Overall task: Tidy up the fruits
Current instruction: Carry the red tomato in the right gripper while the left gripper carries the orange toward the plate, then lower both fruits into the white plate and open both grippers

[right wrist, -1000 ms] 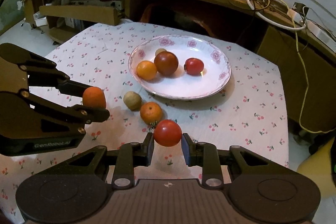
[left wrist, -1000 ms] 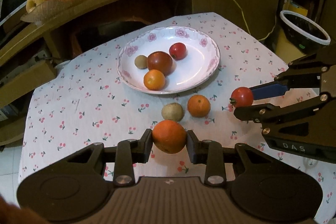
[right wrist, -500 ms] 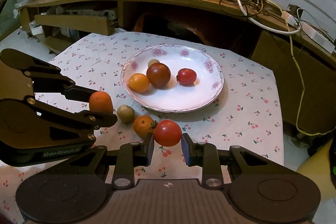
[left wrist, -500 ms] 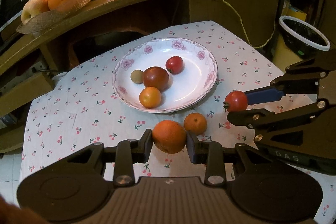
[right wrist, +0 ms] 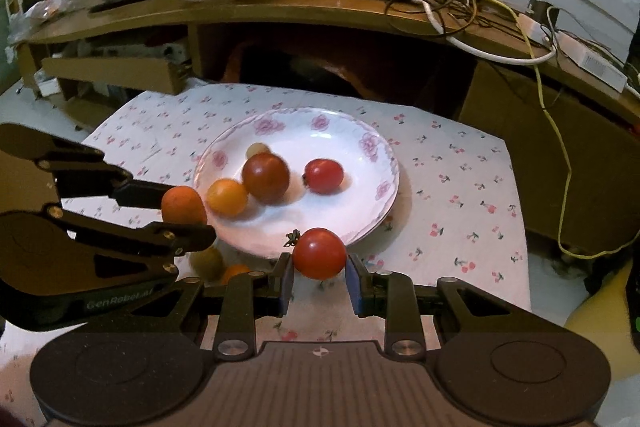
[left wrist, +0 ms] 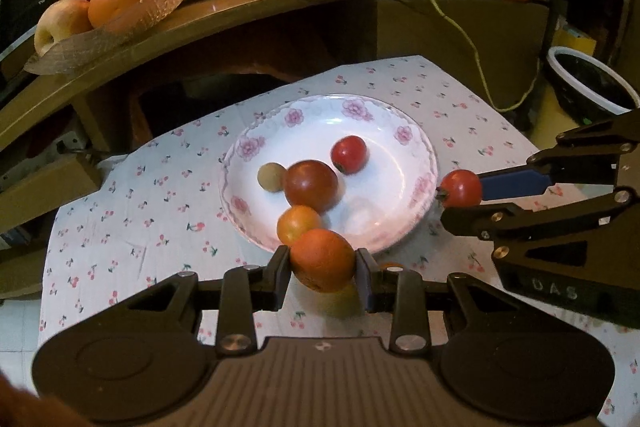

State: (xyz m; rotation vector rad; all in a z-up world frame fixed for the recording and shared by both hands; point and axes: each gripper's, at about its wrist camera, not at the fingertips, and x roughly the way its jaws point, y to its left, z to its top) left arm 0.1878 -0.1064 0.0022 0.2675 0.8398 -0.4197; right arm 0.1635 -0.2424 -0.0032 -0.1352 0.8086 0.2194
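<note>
Your left gripper (left wrist: 323,264) jaws clamp an orange (left wrist: 322,259) at the plate's (left wrist: 416,147) 6 o'clock rim, your right gripper (right wrist: 319,273) jaws a tomato (right wrist: 319,253); releasing there risks either rolling onto the tabletop (left wrist: 120,211).

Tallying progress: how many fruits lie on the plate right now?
4 on the plate: red tomato, dark tomato, small orange, pale fruit. None seem hidden.

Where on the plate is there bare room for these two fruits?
The plate is bare along its near and right side, between the red tomato and the rim. The left half is crowded: small orange, dark tomato and a pale fruit cluster there.
</note>
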